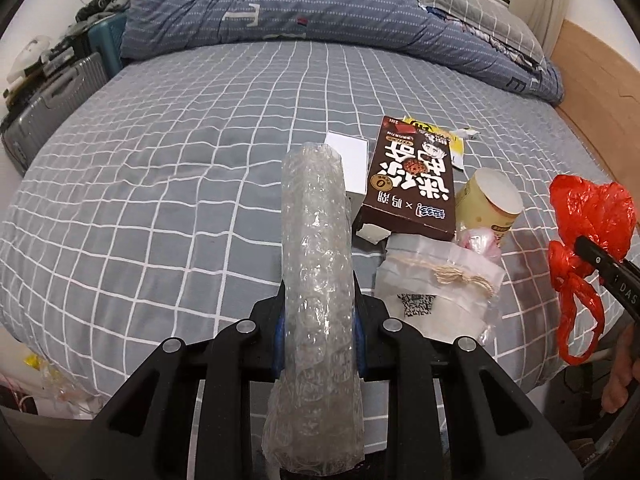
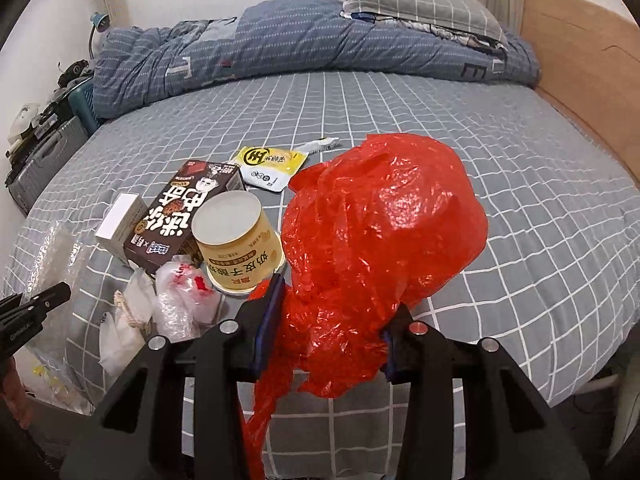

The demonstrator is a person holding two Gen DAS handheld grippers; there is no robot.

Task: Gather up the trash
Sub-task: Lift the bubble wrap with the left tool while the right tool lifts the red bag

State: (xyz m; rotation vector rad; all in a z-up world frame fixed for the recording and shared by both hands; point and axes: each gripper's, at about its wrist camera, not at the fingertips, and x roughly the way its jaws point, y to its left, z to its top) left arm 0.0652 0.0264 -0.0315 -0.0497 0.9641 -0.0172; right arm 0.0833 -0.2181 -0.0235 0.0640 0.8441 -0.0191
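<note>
On the left, our left claw (image 1: pixel 318 312) is clamped on a roll of clear bubble wrap (image 1: pixel 316 272), its blue pads pressing the roll's sides while the roll sticks out forward above the bed. On the right, our right claw (image 2: pixel 326 332) is closed on a crumpled red plastic bag (image 2: pixel 380 232), whose loose tail hangs down below the fingers. Both pieces are off the bed, so we judge that we are in the carrying step: two bits of trash are picked up and not yet dropped anywhere. No bin shows in either view, so the next move, as we read it, calls for taking both loads to wherever the trash goes, letting go there, and coming back.

Between the two claws the rest of the trash lies clustered on the bed. From the left: a small white carton (image 2: pixel 120 226), touching a dark brown snack box with large white lettering (image 2: pixel 180 220); a pale yellow paper tub with a white lid (image 2: pixel 236 236), just beside the brown box; in front of these a small white drawstring pouch (image 2: pixel 128 320) and a wad of clear plastic with red print (image 2: pixel 182 300); farther back, a yellow and white sachet (image 2: pixel 272 164) with a small white wrapper (image 2: pixel 320 145) near it.

The bed wears a grey sheet with a white grid (image 1: pixel 160 200). A blue-grey quilt (image 2: pixel 300 36) is bunched along its far side, with a grey checked pillow (image 2: pixel 420 0) at the right. A grey hard-shell suitcase (image 1: pixel 48 116) stands by the bed's left edge, and a light wooden bed frame (image 2: pixel 580 72) runs along the right.
</note>
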